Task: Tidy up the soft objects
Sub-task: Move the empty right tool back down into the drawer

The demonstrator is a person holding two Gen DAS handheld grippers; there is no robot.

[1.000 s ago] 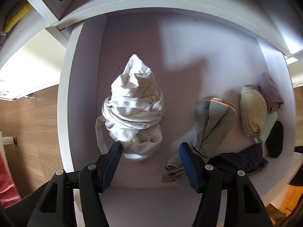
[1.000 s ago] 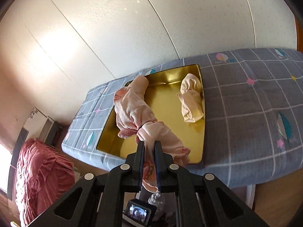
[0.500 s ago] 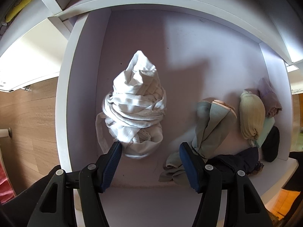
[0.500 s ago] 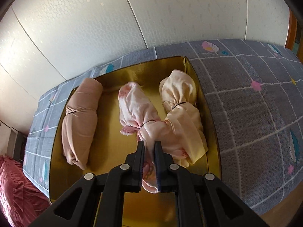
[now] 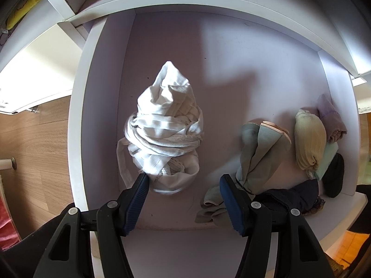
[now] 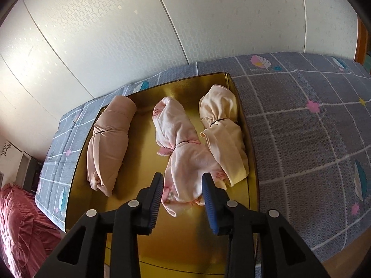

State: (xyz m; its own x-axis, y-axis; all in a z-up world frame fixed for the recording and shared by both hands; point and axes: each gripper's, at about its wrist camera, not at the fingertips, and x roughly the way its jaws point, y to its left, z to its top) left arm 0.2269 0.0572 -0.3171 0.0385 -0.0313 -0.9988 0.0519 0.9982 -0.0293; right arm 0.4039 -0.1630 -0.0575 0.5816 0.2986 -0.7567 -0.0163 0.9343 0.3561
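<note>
Since the left wrist view looks into a white drawer [image 5: 76, 125], that's the landmark there: one white bundle [image 5: 164, 136] sits left of centre on the lilac floor, and near the right wall there's a cluster of about six smaller pieces: a grey-green tied roll [image 5: 257, 155], a pale yellow roll [image 5: 308, 143], a mauve one [image 5: 331, 122], a mint piece [image 5: 328, 159], a black one [image 5: 335, 176], and a dark navy piece [image 5: 292, 197]. Wood floor shows left of the drawer. The left gripper [image 5: 183, 183] is spread wide, gripping nothing, its left fingertip just at the white bundle's edge.

Right wrist view: a gold tray [image 6: 148, 243] on a grey patterned bedspread [image 6: 301, 139], white panelled wall behind. Three tied rolls in the tray: tan roll [image 6: 109, 143] left, pink floral roll [image 6: 183, 153] middle, cream roll [image 6: 222, 129] right. The right gripper [image 6: 183, 185] is parted, straddling the pink roll's near end, not clamping it.
</note>
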